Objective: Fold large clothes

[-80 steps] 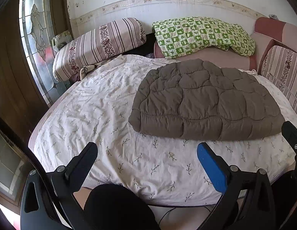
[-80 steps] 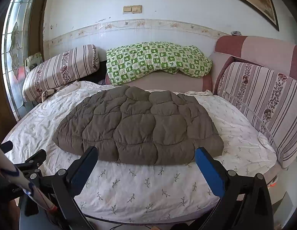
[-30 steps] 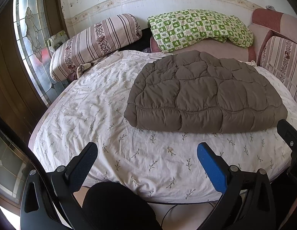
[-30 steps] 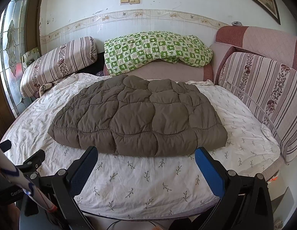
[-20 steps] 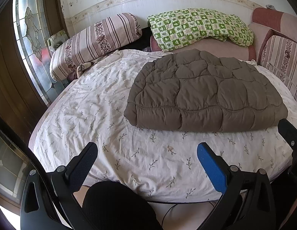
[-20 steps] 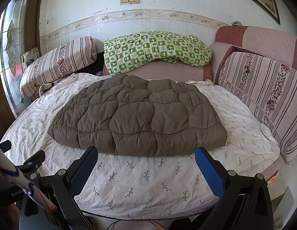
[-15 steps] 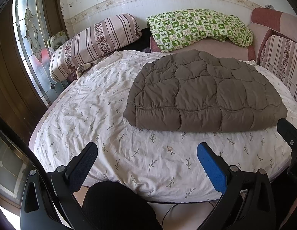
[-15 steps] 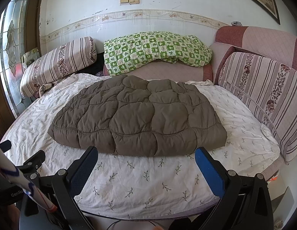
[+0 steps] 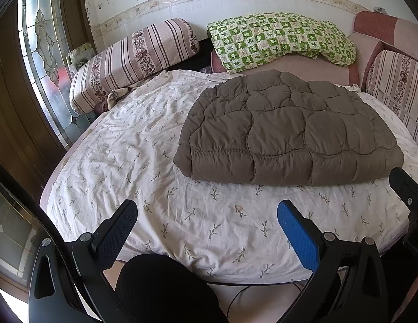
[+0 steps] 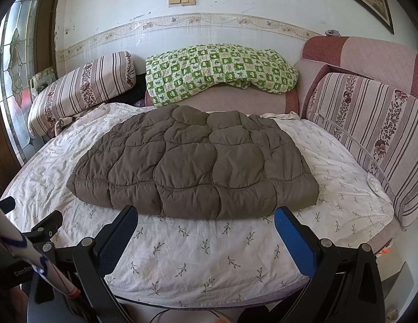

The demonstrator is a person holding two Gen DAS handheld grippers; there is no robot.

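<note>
While coat (image 10: 192, 167) is lying folded flat on bed (image 10: 209, 255), you're holding left gripper (image 9: 206, 224) and right gripper (image 10: 206, 226) back, jaws apart, gripping nothing; looking nearly done.

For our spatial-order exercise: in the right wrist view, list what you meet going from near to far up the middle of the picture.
Floral bedsheet → brown quilted coat → green checked blanket → wall switches.

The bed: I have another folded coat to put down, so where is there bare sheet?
The widest bare patch of sheet lies between the brown quilted coat and the striped bolster by the window. A strip runs along the near edge, in front of the coat. A narrower patch sits beside the striped cushion. The far end, under the green checked blanket, is crowded.
</note>
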